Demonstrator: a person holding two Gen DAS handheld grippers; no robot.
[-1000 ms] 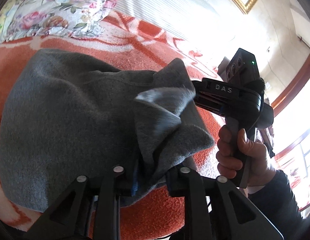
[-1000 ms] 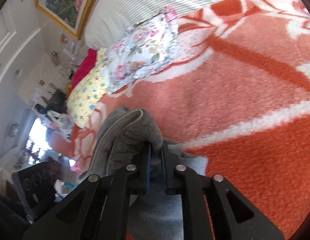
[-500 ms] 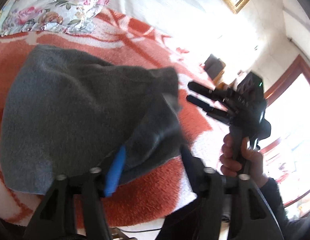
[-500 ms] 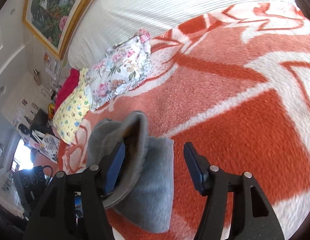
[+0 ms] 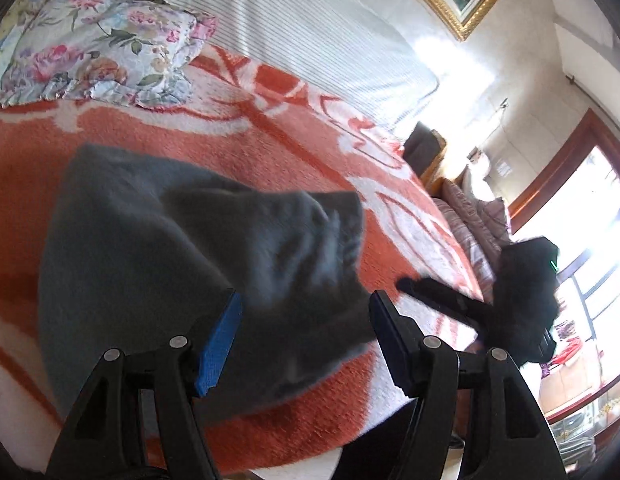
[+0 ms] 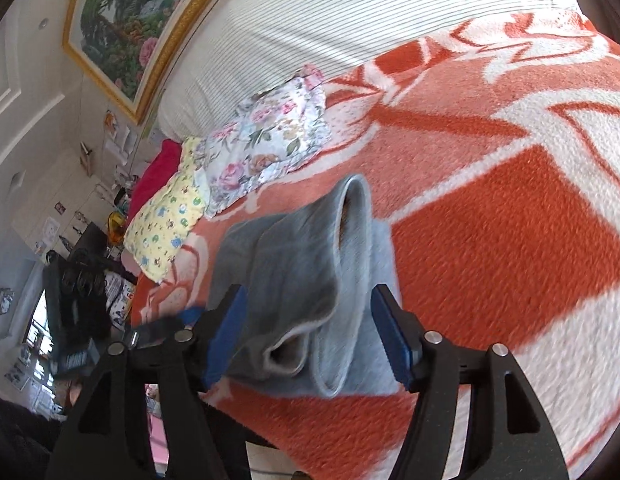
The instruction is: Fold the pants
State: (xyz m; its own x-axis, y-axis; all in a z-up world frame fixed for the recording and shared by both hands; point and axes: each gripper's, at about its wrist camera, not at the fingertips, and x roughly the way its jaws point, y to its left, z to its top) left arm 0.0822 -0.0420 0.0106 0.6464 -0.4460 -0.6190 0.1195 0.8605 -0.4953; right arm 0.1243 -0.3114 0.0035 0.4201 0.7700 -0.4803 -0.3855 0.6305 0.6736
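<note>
Left gripper [image 5: 306,332]: fingers spread wide, blue pads apart, jaws having just opened. The near edge of the gray pants [image 5: 182,264] shows between the fingers, but neither pad presses on the cloth.

Right gripper [image 6: 306,332]: fingers likewise spread, jaws having just opened. A bunched fold of the pants [image 6: 306,276] lies in the gap, untouched by the pads as far as the blur allows. In the left wrist view the right gripper [image 5: 434,292] appears as a dark smear to the right of the pants, just beside their edge.

Pants: a rumpled gray heap resting on the orange and white blanket [image 5: 270,148], near the bed's front edge. One cuff or waistband opening gapes upward in the right wrist view.

Beyond the pants: a floral pillow [image 5: 98,56] on the blanket; beside it, in the right wrist view, a yellow printed pillow [image 6: 166,216]. Then a white striped sheet [image 6: 350,12] at the head of the bed. On the wall behind, a painting in a gold frame [image 6: 126,20].
</note>
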